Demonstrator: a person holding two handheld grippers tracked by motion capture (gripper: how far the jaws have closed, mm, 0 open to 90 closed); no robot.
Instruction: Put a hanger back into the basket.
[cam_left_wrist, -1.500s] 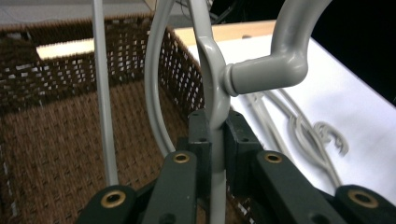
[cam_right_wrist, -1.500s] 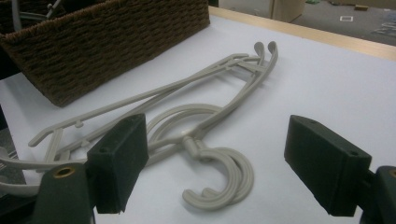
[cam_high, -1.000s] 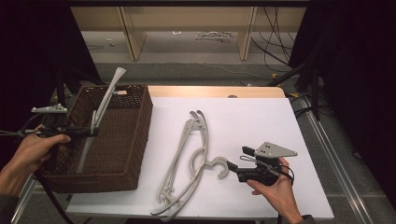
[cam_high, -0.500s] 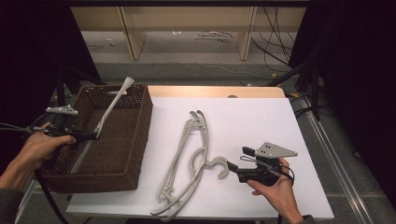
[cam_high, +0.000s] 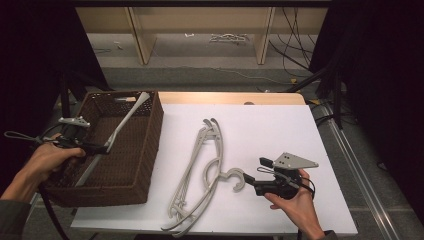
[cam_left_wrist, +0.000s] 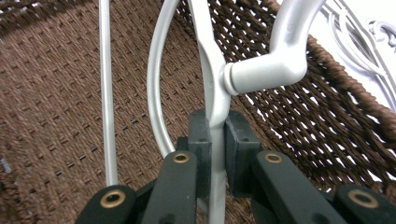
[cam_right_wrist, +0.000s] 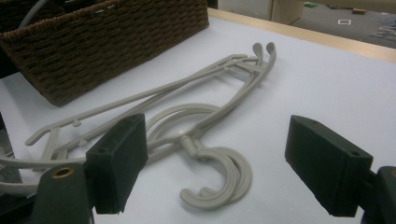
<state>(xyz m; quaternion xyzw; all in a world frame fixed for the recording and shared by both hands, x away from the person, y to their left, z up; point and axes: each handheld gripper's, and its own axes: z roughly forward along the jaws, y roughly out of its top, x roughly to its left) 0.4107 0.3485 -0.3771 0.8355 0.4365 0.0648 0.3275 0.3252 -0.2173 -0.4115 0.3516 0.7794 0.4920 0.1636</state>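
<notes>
The left hand (cam_high: 47, 157) reaches in from the lower left, just outside the wicker basket's (cam_high: 145, 150) left wall, forearm angled up toward it. Its left gripper (cam_left_wrist: 215, 140) points over that wall into the basket, jaws clamped tight on the flat neck of a grey plastic hanger (cam_left_wrist: 210, 70). The right hand (cam_high: 295, 197) comes up from the bottom edge, well to the right of the basket, palm cupping the right gripper (cam_high: 265, 175), which points left toward the basket with its jaws spread wide and nothing between them.
</notes>
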